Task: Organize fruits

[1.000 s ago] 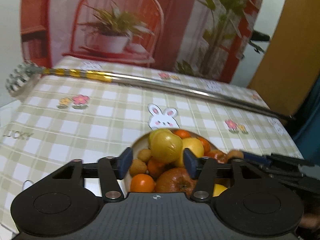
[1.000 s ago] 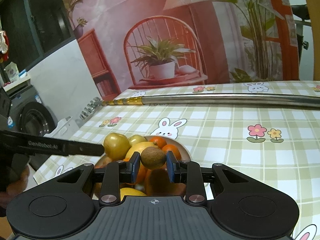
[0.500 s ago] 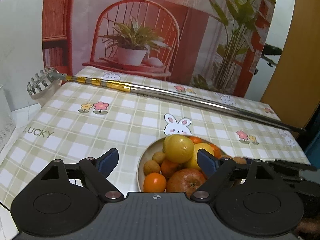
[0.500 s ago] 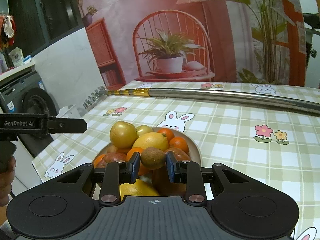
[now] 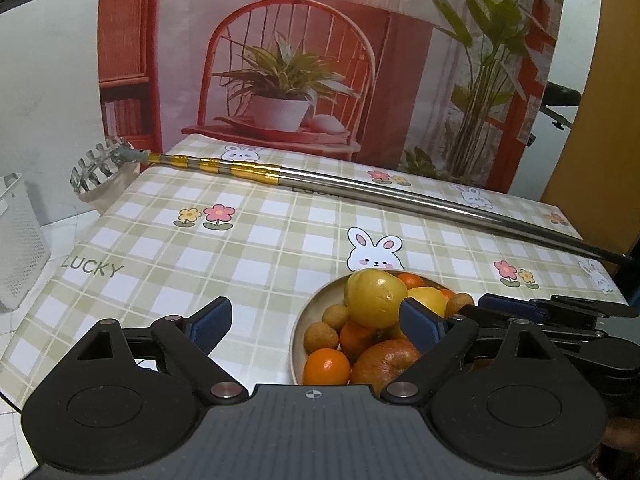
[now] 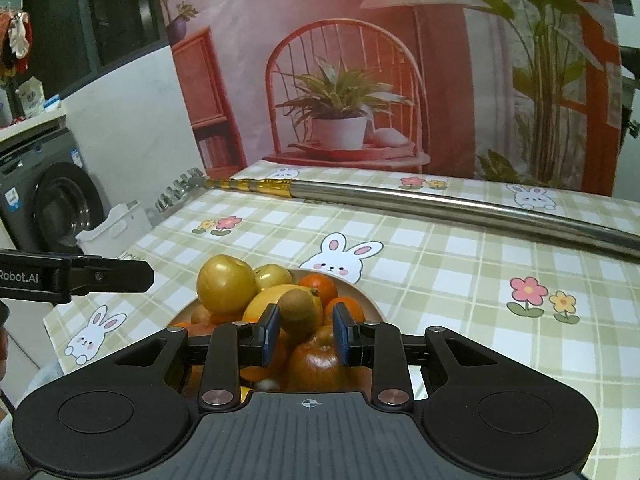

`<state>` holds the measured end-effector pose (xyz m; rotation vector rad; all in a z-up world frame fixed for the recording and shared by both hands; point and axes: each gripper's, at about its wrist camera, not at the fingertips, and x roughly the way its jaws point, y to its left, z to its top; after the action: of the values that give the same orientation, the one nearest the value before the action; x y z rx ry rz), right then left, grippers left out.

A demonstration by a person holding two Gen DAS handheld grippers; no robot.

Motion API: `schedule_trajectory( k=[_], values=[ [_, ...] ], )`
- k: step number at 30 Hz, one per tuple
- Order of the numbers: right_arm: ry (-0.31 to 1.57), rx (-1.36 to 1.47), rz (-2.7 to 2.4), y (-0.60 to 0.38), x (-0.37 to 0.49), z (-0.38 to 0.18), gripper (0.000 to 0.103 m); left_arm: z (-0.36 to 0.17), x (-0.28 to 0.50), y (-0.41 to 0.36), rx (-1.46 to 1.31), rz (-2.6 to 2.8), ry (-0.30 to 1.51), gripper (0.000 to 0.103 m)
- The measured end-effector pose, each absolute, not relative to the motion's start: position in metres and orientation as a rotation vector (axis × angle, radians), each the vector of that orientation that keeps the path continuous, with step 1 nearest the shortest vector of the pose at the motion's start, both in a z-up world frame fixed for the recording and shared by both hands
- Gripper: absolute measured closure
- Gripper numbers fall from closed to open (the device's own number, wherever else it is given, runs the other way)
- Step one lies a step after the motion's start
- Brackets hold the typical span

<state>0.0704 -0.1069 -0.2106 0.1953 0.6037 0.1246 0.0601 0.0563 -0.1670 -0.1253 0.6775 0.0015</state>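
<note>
Left wrist view: the left claw [image 5: 316, 316] is opening wide, with nothing pinched. The bowl [image 5: 298, 336] sits at 5 o'clock on the table [image 5: 240, 248], heaped with fruit. The big yellow fruit [image 5: 374, 298] sits on top of the pile, touching the right finger. I think a bump from that finger could roll it off onto the table.

Right wrist view: the right claw [image 6: 306, 330] is pinching a brown kiwi [image 6: 298, 310] above the bowl, at 6 o'clock. The kiwi is round and may be slippery. If the pinch loosens, I think it could drop and knock the oranges [image 6: 318, 288] out.
</note>
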Motion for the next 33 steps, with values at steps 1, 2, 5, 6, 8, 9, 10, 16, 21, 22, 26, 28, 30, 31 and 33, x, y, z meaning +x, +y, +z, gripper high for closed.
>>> schedule_trajectory(
  k=[1,2,5,6,8,9,10,16,21,22,26,28,30,31,33],
  values=[
    [0.606,0.194,0.129,-0.106,0.072,-0.211,0.077,-0.167,0.060,0.056,-0.123,0.006,0.678,0.011],
    [0.607,0.191,0.133,-0.105,0.073,-0.211,0.077,-0.167,0.061,0.056,-0.123,0.007,0.679,0.011],
    [0.607,0.184,0.137,-0.103,0.074,-0.209,0.077,-0.167,0.061,0.056,-0.124,0.009,0.680,0.011],
    [0.607,0.185,0.138,-0.103,0.074,-0.209,0.076,-0.167,0.061,0.056,-0.122,0.010,0.681,0.011],
    [0.607,0.185,0.137,-0.103,0.074,-0.209,0.076,-0.167,0.062,0.056,-0.119,0.011,0.683,0.011],
    [0.607,0.185,0.137,-0.103,0.074,-0.209,0.076,-0.166,0.061,0.056,-0.118,0.011,0.682,0.011],
    [0.607,0.186,0.138,-0.103,0.074,-0.209,0.076,-0.166,0.061,0.056,-0.118,0.011,0.681,0.011],
    [0.599,0.181,0.130,-0.101,0.071,-0.205,0.076,-0.164,0.059,0.056,-0.127,0.007,0.678,0.010],
    [0.583,0.179,0.118,-0.102,0.065,-0.198,0.070,-0.159,0.056,0.055,-0.130,0.003,0.662,0.010],
    [0.578,0.180,0.114,-0.103,0.063,-0.196,0.069,-0.158,0.055,0.055,-0.132,0.001,0.658,0.010],
    [0.560,0.182,0.093,-0.106,0.057,-0.188,0.056,-0.155,0.053,0.053,-0.137,-0.006,0.649,0.010],
    [0.549,0.181,0.078,-0.107,0.054,-0.184,0.042,-0.154,0.051,0.053,-0.142,-0.014,0.642,0.010],
    [0.539,0.181,0.060,-0.110,0.052,-0.180,0.031,-0.152,0.050,0.053,-0.146,-0.027,0.634,0.010],
    [0.533,0.184,0.054,-0.111,0.050,-0.178,0.023,-0.151,0.049,0.053,-0.147,-0.033,0.630,0.010],
    [0.528,0.196,0.039,-0.114,0.048,-0.174,0.008,-0.148,0.049,0.051,-0.143,-0.046,0.623,0.010]
  ],
)
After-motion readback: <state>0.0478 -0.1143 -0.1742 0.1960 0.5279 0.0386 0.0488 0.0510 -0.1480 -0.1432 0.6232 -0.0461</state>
